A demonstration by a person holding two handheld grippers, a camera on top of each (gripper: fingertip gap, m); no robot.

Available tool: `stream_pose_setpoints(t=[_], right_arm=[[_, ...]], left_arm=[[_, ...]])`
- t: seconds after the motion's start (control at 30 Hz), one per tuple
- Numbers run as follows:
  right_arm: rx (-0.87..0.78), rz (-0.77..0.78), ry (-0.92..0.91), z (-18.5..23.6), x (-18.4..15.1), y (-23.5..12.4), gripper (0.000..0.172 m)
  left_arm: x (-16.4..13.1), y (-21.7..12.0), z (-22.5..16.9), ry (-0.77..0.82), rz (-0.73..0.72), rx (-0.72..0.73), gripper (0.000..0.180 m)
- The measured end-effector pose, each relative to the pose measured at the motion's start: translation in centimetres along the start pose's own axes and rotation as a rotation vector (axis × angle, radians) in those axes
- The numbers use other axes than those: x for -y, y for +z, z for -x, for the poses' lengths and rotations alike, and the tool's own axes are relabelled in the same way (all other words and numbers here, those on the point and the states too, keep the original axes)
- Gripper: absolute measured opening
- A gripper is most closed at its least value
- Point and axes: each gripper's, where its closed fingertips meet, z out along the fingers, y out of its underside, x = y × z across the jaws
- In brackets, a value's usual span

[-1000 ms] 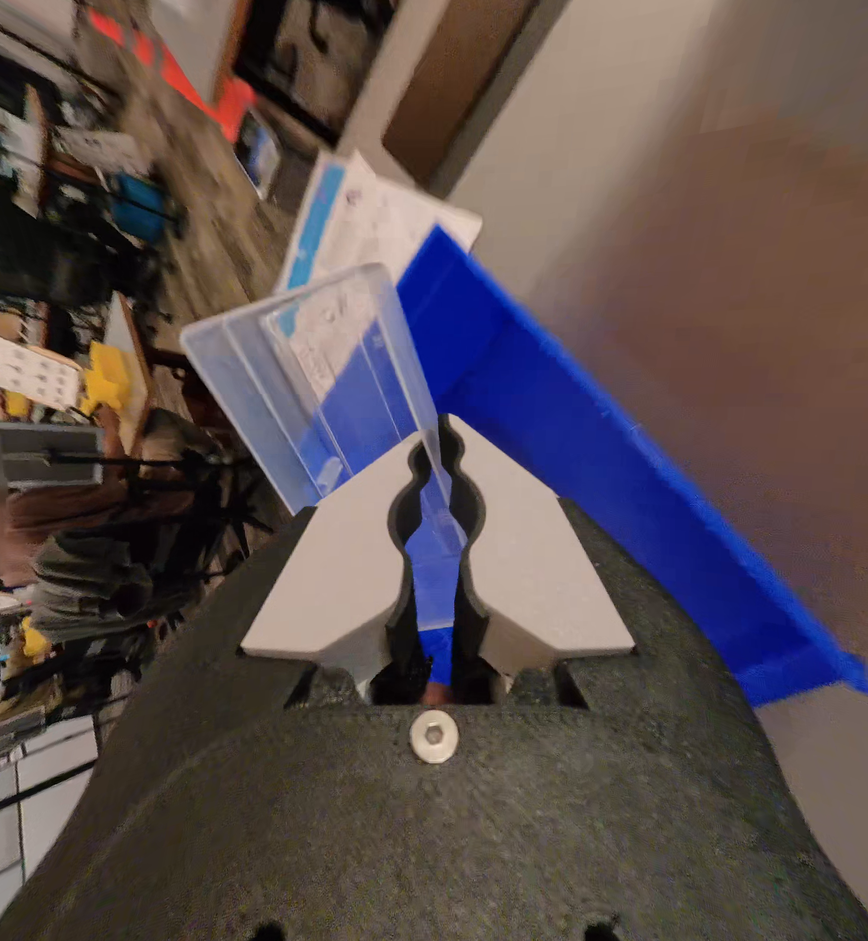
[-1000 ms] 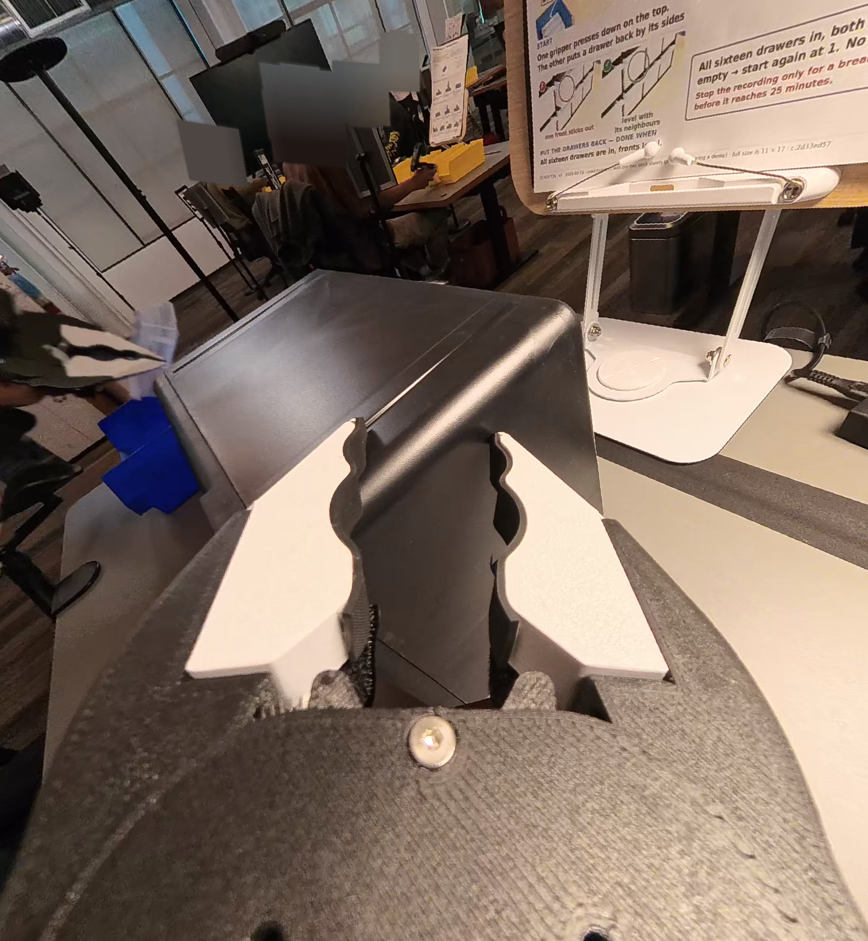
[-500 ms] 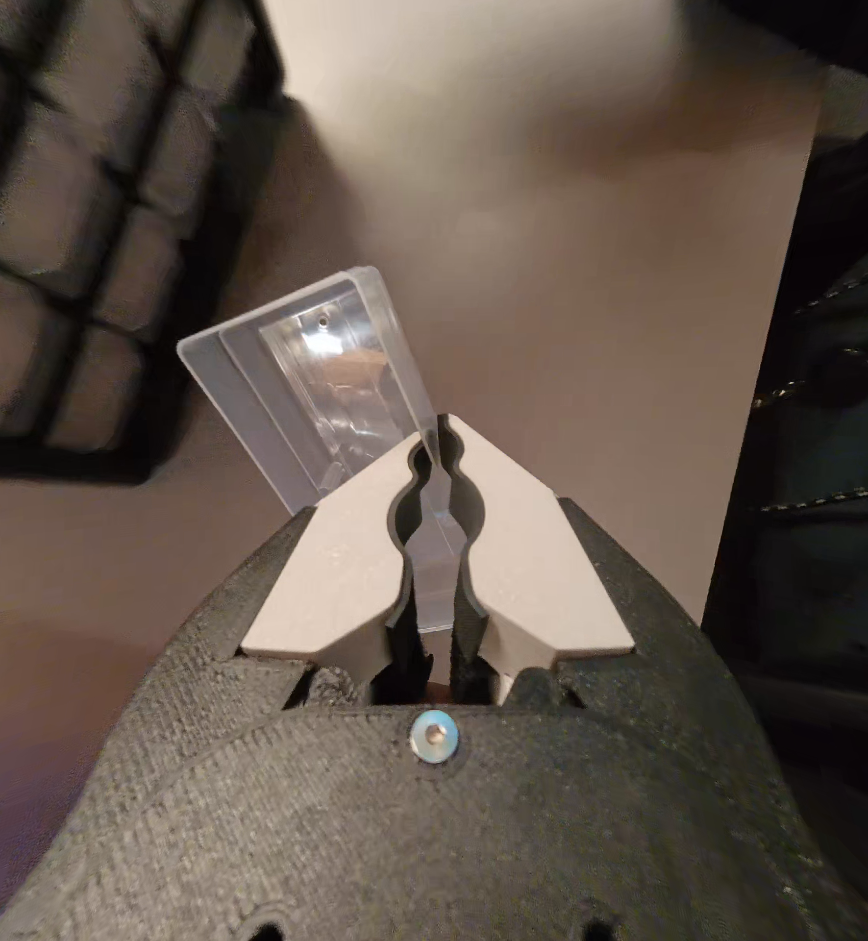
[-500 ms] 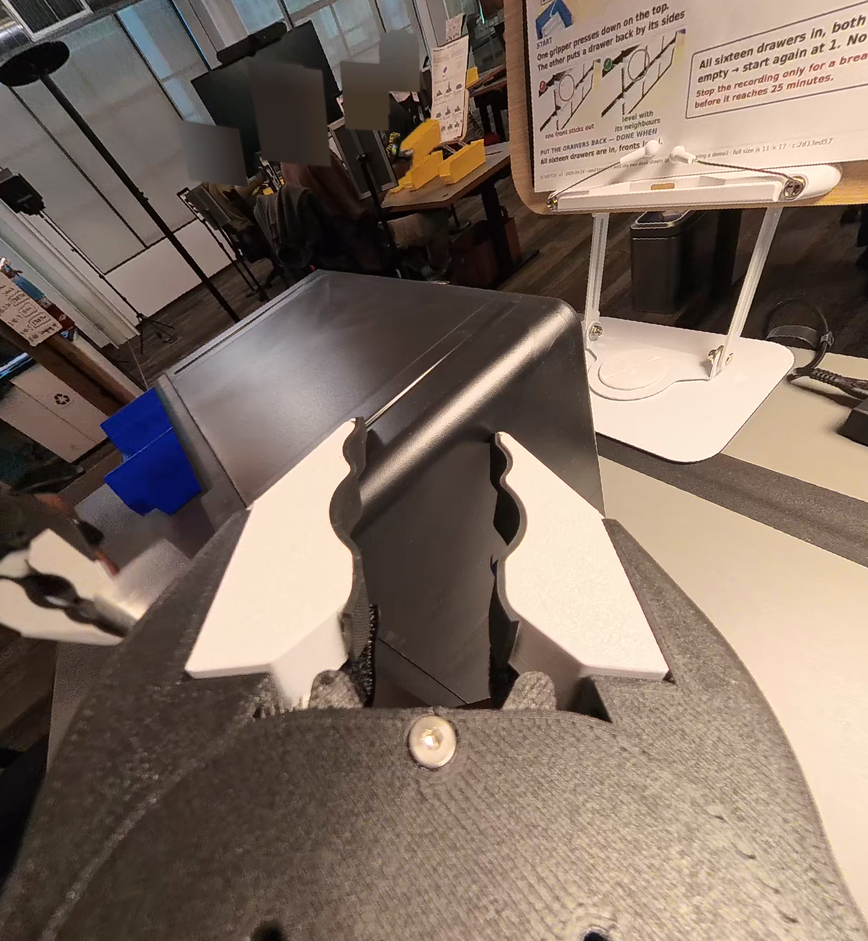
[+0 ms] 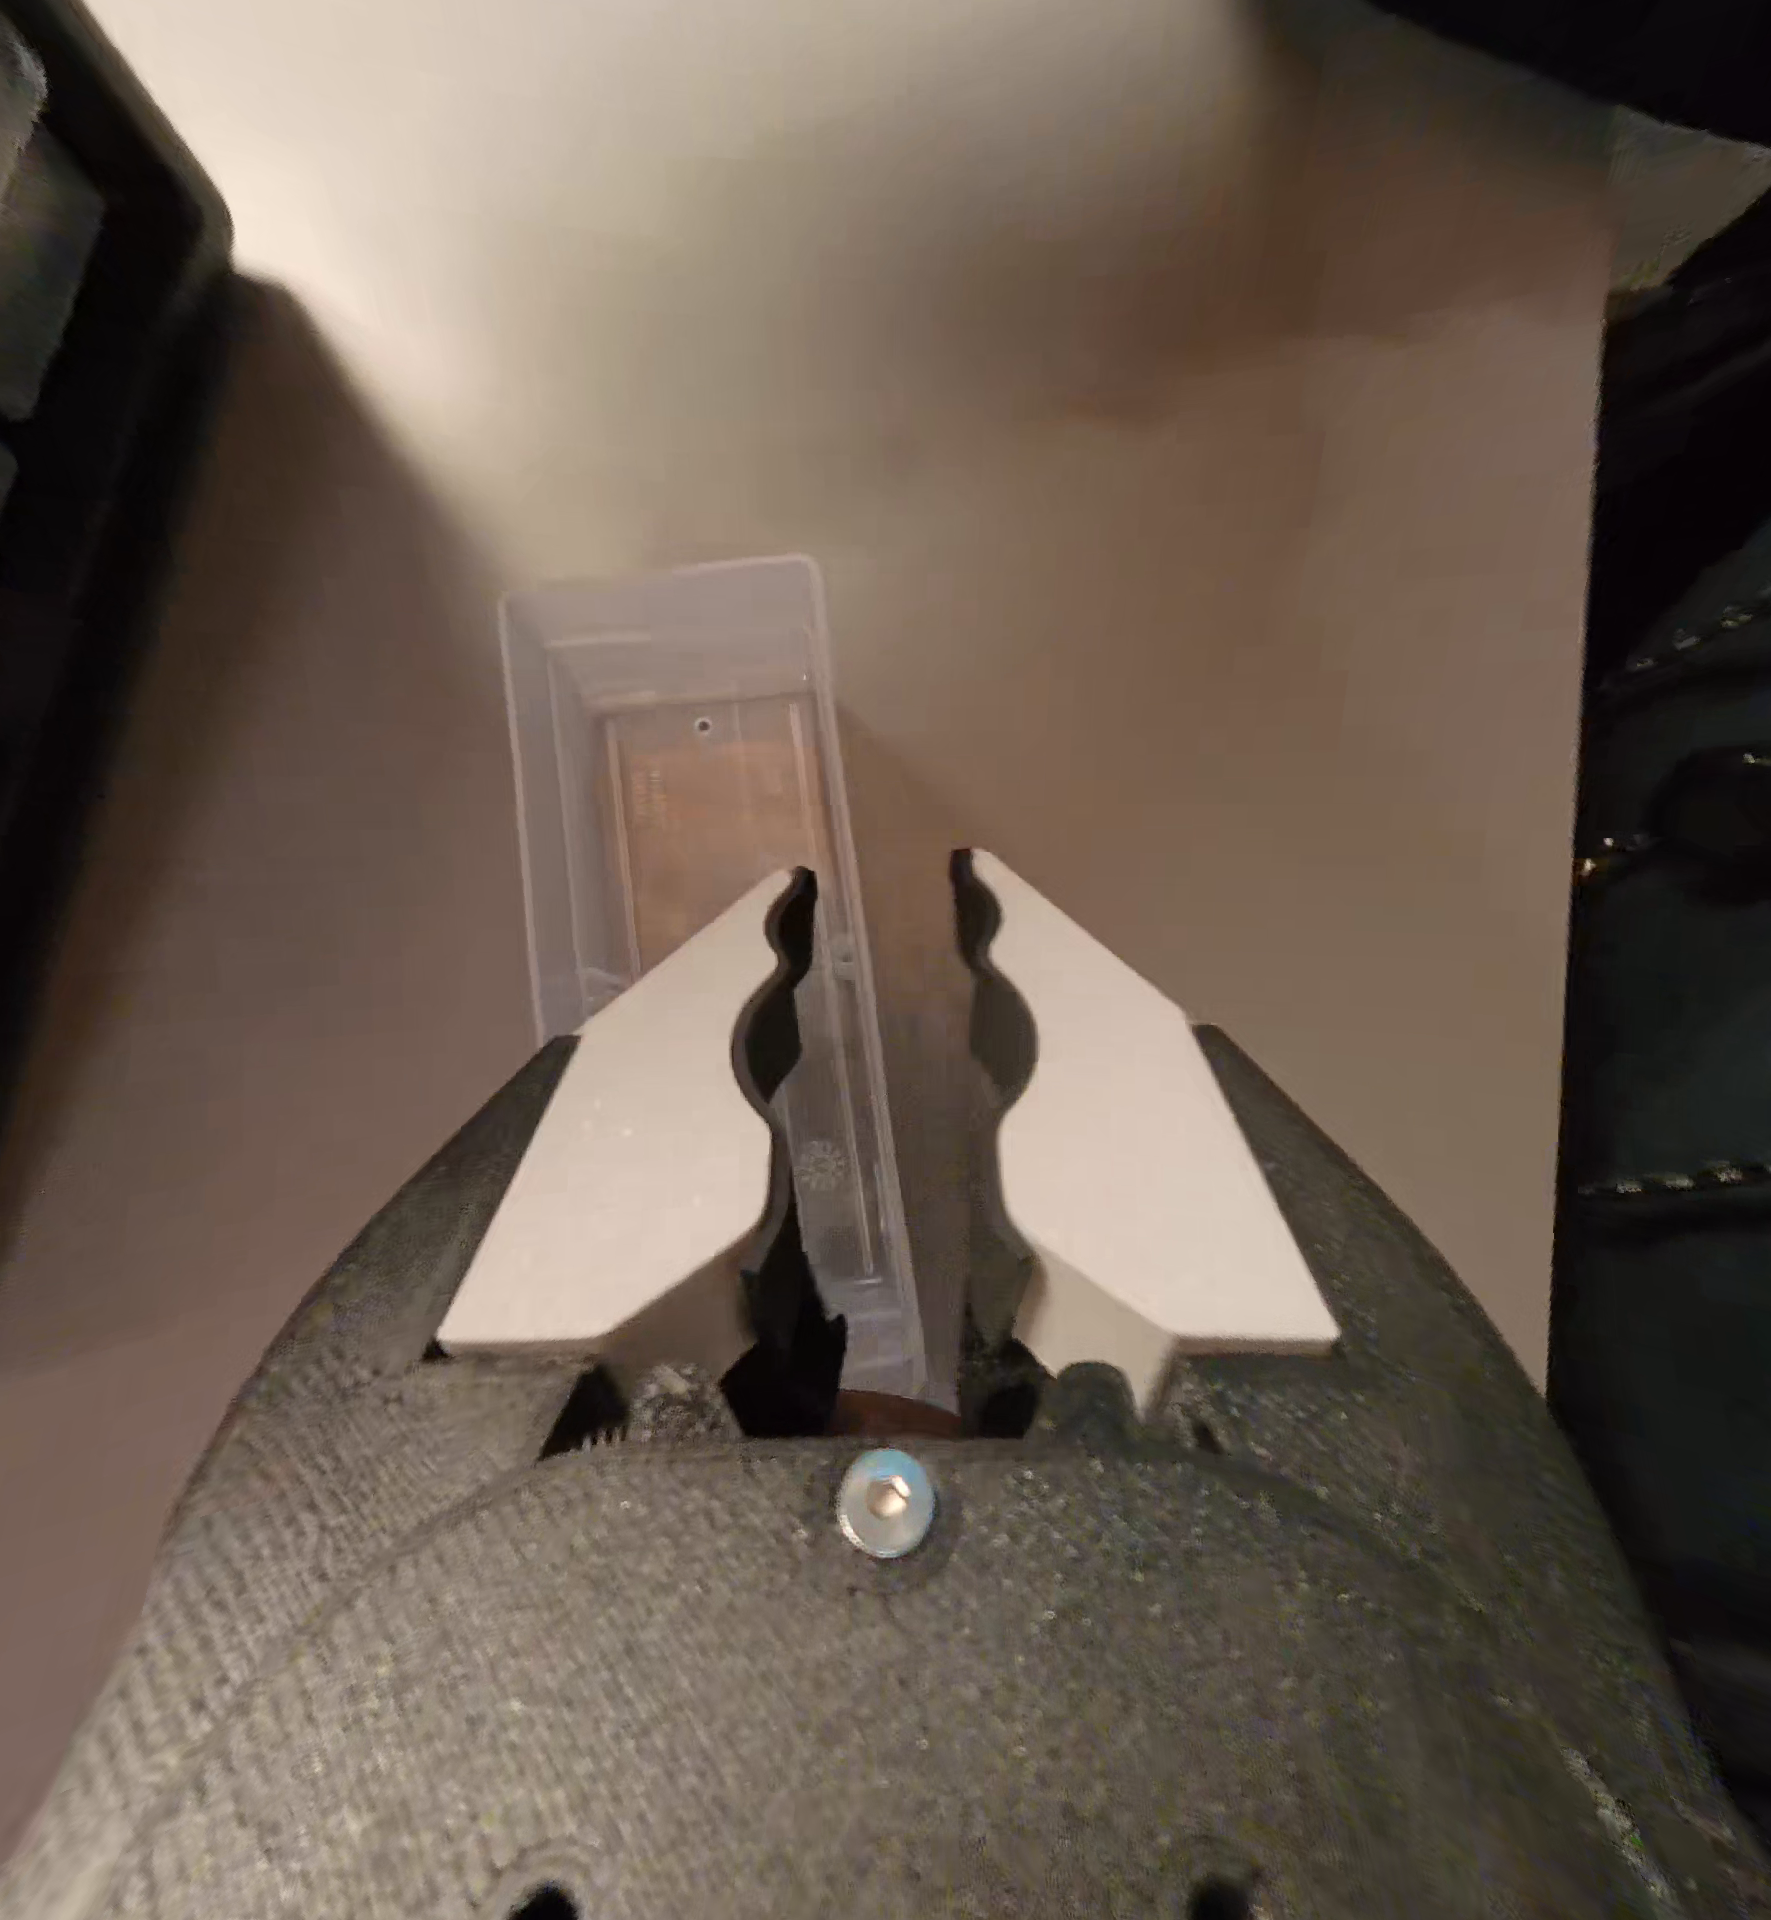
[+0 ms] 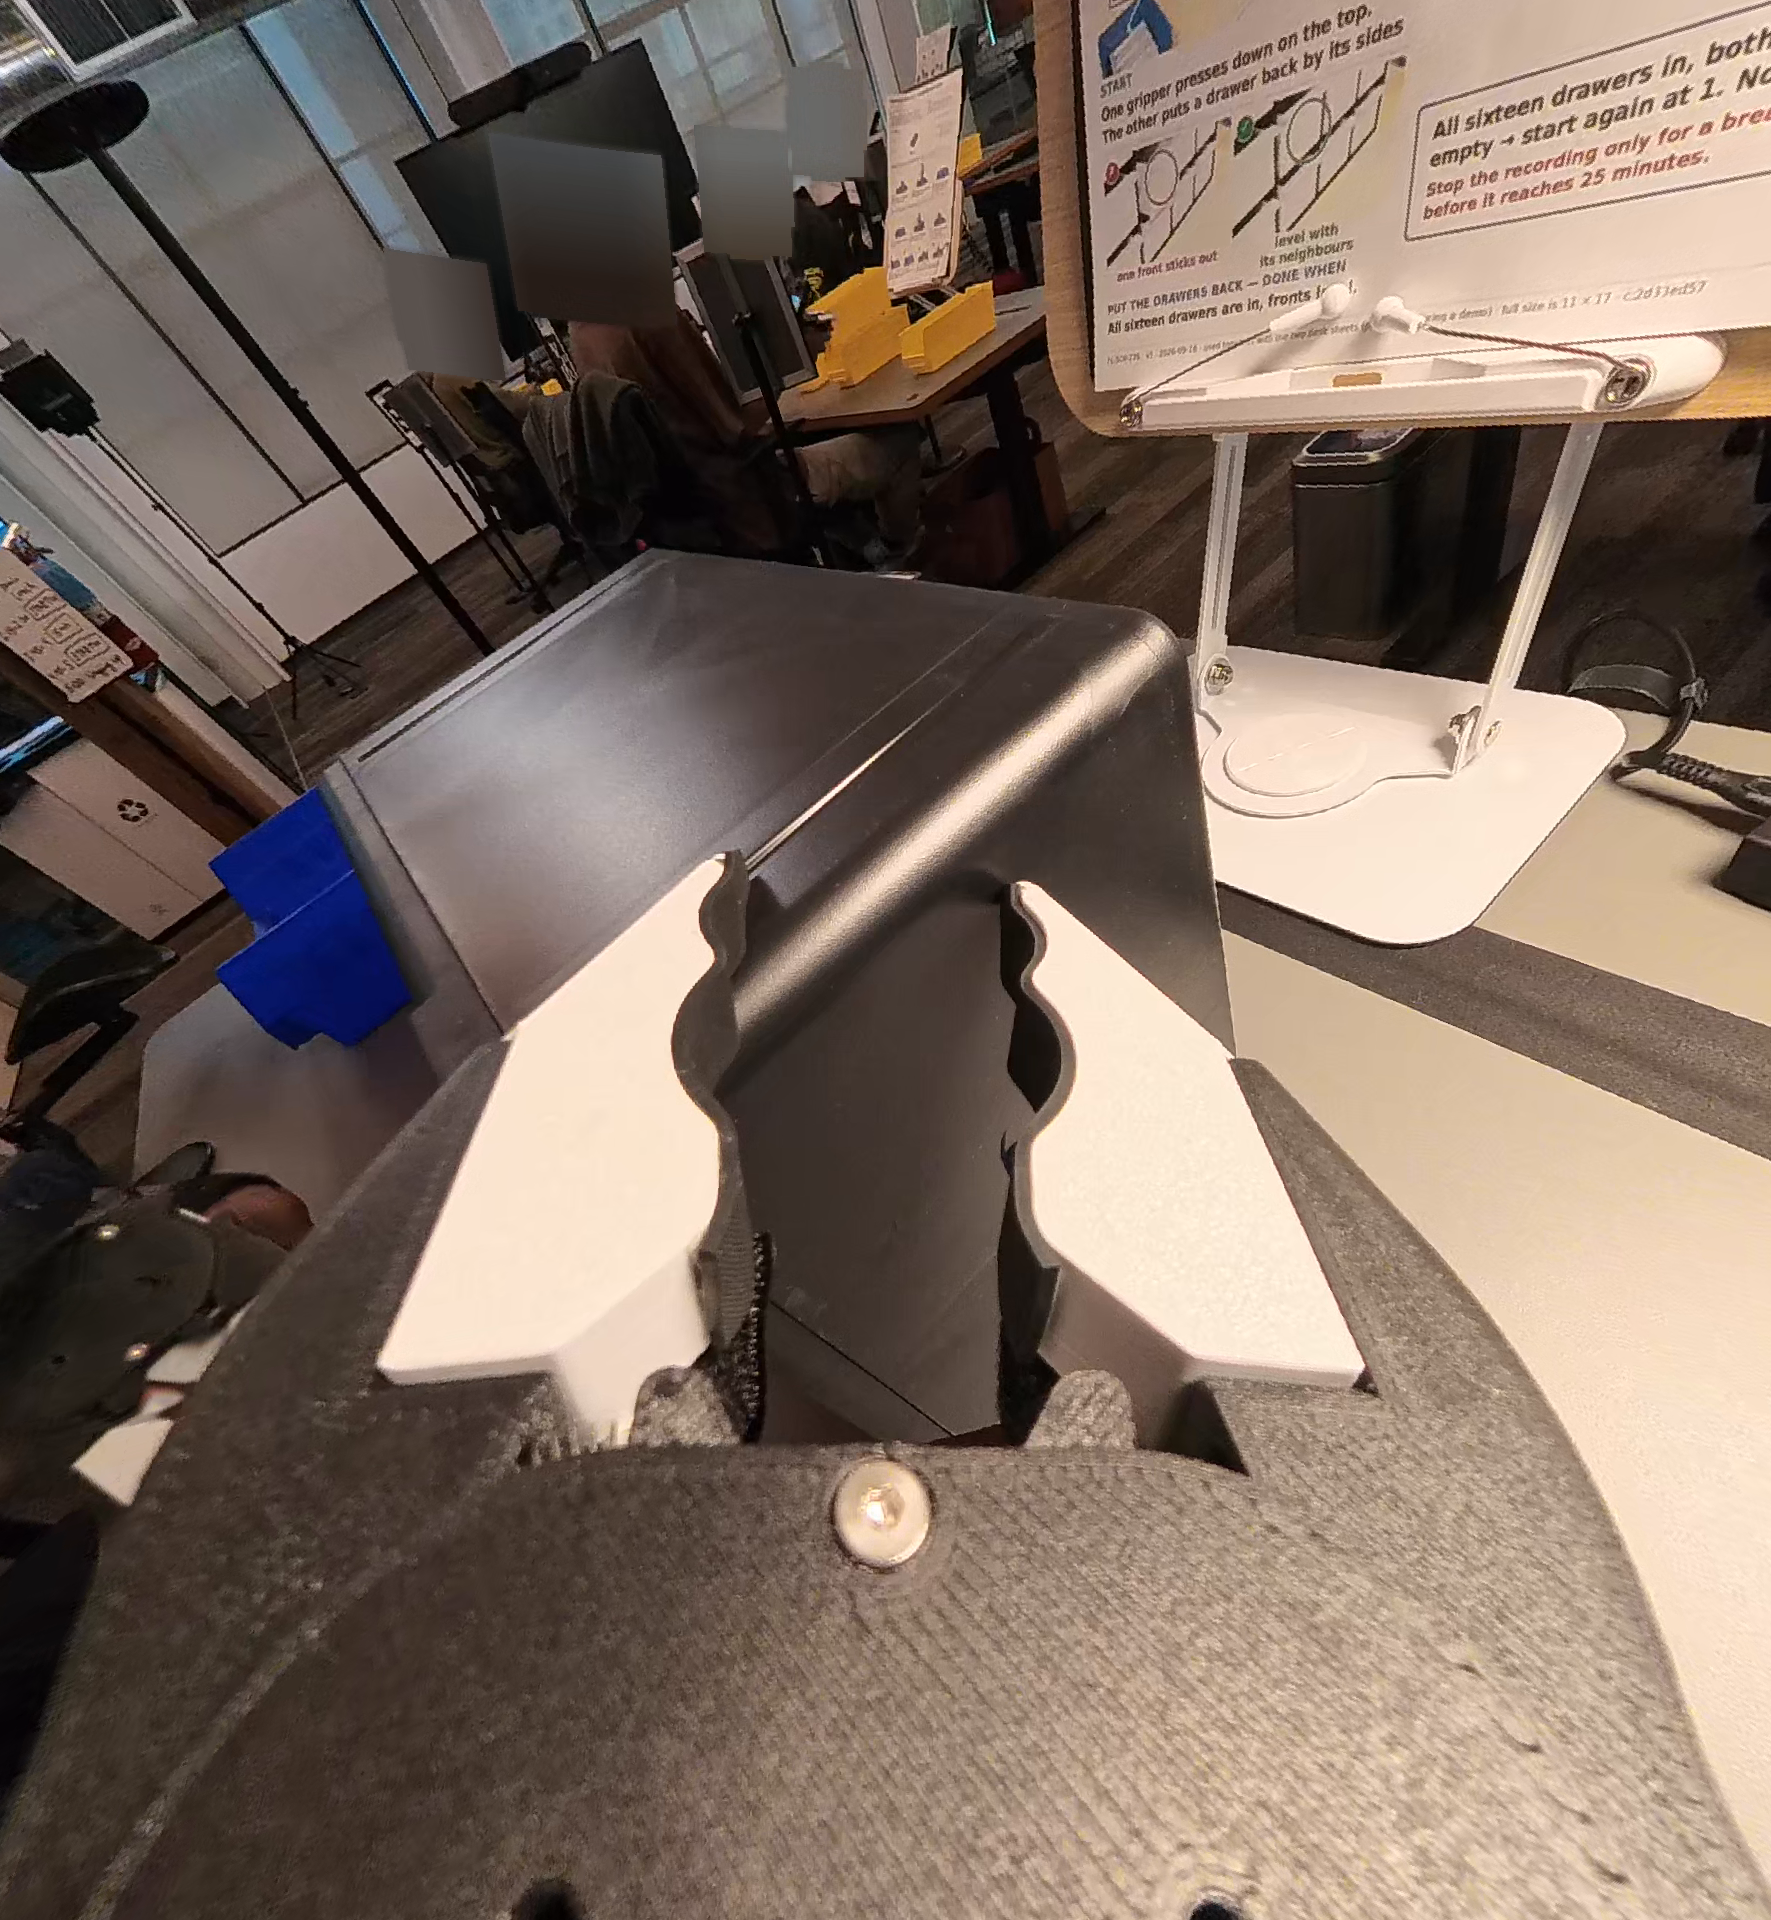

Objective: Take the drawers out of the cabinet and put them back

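Left gripper: fingers apart, a clear gap between the tips, nothing clamped. Clear drawer lying on the beige table, long side pointing away from the camera, its right wall passing between the fingers. Left finger over the drawer, close to that wall or touching it, cannot tell which; right finger apart from the wall, with table visible between. No grip on the drawer. Open side of the drawer facing up, a small hole visible in its floor near the far end. At the far left edge of this view, a dark cabinet, blurred. At the right edge, dark clothing beyond the table border. Right gripper: fingers wide apart, held over the rear corner of the black cabinet, nothing between the pads except the cabinet's rounded edge below; contact with the cabinet hard to judge. Beside the cabinet's far left end, blue bins on the table. To the right, a white stand carrying an instruction sheet. Low at the left edge of the right view, the left gripper partly visible, down near the table.
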Motion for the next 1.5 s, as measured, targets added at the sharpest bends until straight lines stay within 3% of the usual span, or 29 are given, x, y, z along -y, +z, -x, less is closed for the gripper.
stream_pose_setpoints(t=[0.03, 0.13, 0.23, 0.37, 0.7, 0.83, 1.1, 1.23, 1.5], right_arm=[[0.0, 0.0, 0.0, 0.0, 0.0, 0.0, 0.052], [0.001, 0.0, 0.0, 0.0, 0.0, 0.0, 0.052], [0.0, 0.0, -0.002, 0.0, 0.0, 0.0, 0.052], [0.0, 0.0, -0.003, 0.0, 0.0, 0.0, 0.052], [0.0, -0.003, -0.001, -0.1, 0.0, 0.0, 0.052], [0.005, -0.002, 0.0, -0.1, 0.0, 0.1, 0.053], [0.003, -0.001, -0.001, -0.1, 0.0, 0.1, 0.052], [0.0, -0.001, -0.002, -0.1, 0.0, 0.1, 0.052], [0.002, -0.001, -0.002, -0.1, 0.0, 0.1, 0.052]], left_arm=[[0.2, -0.6, -0.1, 0.038, -0.015, -0.001, 0.034], [-0.1, -3.3, -0.1, 0.232, -0.033, 0.029, 0.046], [-1.9, -6.0, 0.7, 0.445, 0.015, 0.079, 0.046], [-5.0, -8.0, 1.2, 0.601, 0.125, 0.094, 0.044], [-6.7, -5.3, 3.2, 0.838, 0.205, 0.174, 0.037], [-5.4, -6.1, 2.5, 0.791, 0.142, 0.17, 0.019], [0.3, -12.3, 2.6, 0.578, -0.088, 0.182, 0.019], [1.9, -14.9, 4.1, 0.521, -0.052, 0.236, 0.019], [2.8, -17.6, 6.0, 0.5, 0.166, 0.356, 0.019]])
